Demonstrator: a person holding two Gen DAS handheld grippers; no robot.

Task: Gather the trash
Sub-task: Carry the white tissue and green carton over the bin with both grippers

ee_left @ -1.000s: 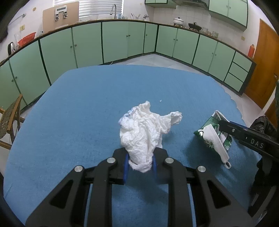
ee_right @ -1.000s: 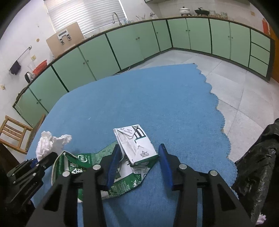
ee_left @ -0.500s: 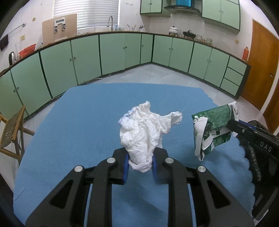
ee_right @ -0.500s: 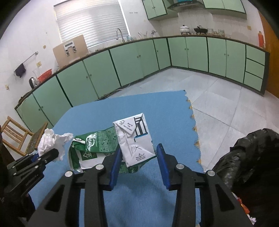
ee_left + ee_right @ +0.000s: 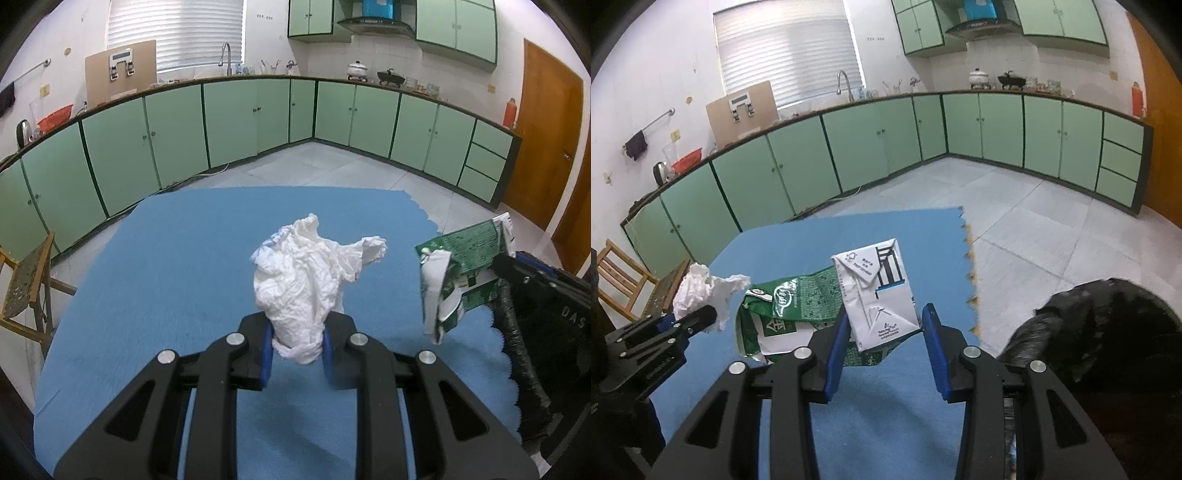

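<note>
The right gripper (image 5: 882,347) clamped a flattened carton (image 5: 875,291), its long axis pointing away, above the blue mat (image 5: 798,243). The black trash bag (image 5: 1108,325) lay just to its right, nearer this hand, with nothing between. The left gripper (image 5: 297,349) pinched crumpled tissue (image 5: 306,273), farther off.

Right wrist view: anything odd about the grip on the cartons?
Yes. The right gripper holds two items at once: a white carton upright between its fingers, with a flattened, torn green carton dangling crookedly beside it.
</note>
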